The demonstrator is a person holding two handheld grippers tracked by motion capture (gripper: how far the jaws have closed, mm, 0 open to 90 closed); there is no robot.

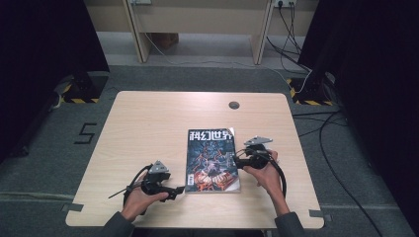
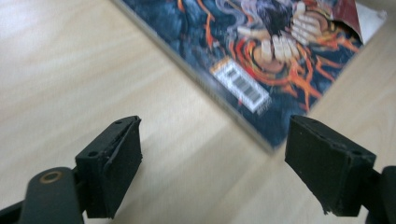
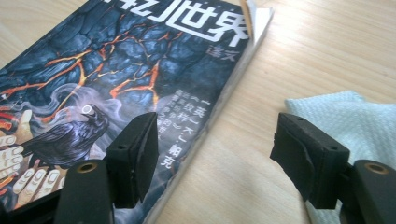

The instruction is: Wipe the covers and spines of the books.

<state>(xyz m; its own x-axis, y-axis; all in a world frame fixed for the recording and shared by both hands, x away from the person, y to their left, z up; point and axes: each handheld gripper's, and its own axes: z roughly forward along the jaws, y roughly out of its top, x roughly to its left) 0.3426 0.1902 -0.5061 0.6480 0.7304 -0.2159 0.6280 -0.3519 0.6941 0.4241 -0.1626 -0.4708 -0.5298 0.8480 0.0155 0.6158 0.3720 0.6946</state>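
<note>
Both my claws gape empty: left claw off the magazine's near-left corner, right claw at its right edge.

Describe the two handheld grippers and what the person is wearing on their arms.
Both the left gripper and the right gripper are black, each topped with a grey three-cornered plate and trailing a black cable. Their jaws end in blocky black pads on arms with a brass-ringed hole. The sleeves are dark grey.
</note>
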